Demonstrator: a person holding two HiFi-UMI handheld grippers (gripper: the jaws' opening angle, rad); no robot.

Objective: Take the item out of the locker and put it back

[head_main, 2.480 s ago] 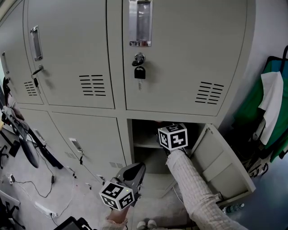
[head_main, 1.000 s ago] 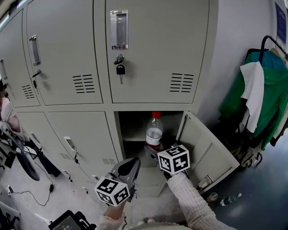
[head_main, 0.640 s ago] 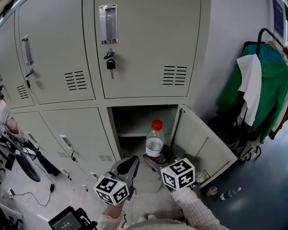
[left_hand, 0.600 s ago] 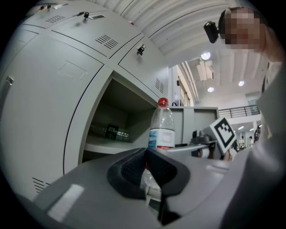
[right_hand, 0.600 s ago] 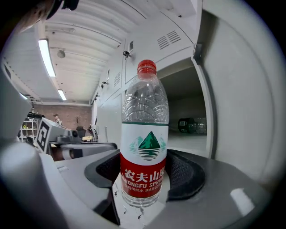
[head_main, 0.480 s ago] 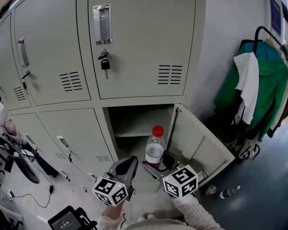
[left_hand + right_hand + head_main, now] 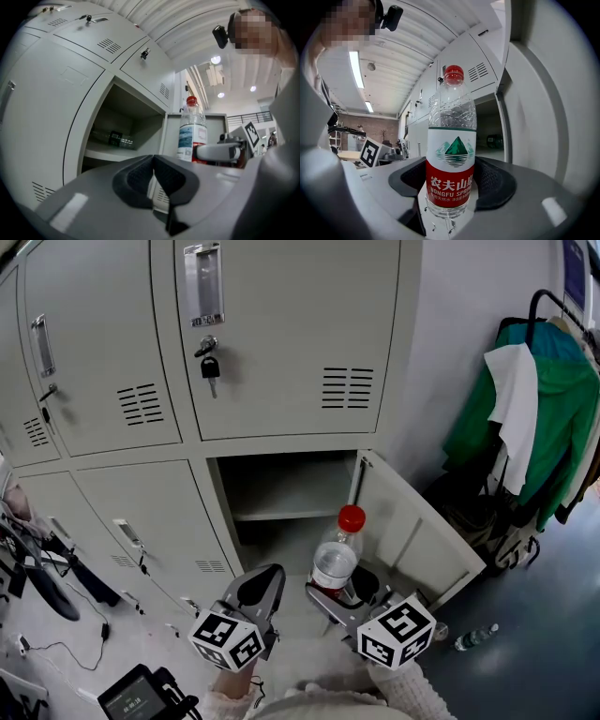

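Note:
A clear water bottle (image 7: 336, 562) with a red cap and a red-and-white label stands upright in front of the open lower locker compartment (image 7: 281, 486), outside it. My right gripper (image 7: 343, 600) is shut on the bottle's lower part; in the right gripper view both dark pads (image 7: 492, 180) press the label of the bottle (image 7: 451, 154). To the left, my left gripper (image 7: 262, 581) hangs lower, shut and empty, its tips touching (image 7: 153, 161). From it the bottle (image 7: 191, 133) shows beside the open locker door (image 7: 213, 126). A second bottle (image 7: 110, 137) lies on the shelf inside.
The locker door (image 7: 412, 531) swings open to the right. Green and white clothes (image 7: 530, 418) hang on a rack at the right. A small bottle (image 7: 469, 641) lies on the floor. Cables and gear (image 7: 47, 568) sit at the left. A padlock (image 7: 208, 366) hangs on the upper door.
My right gripper, earlier reaching inside the locker, has drawn the bottle out toward me and to the right. The left gripper has hardly moved.

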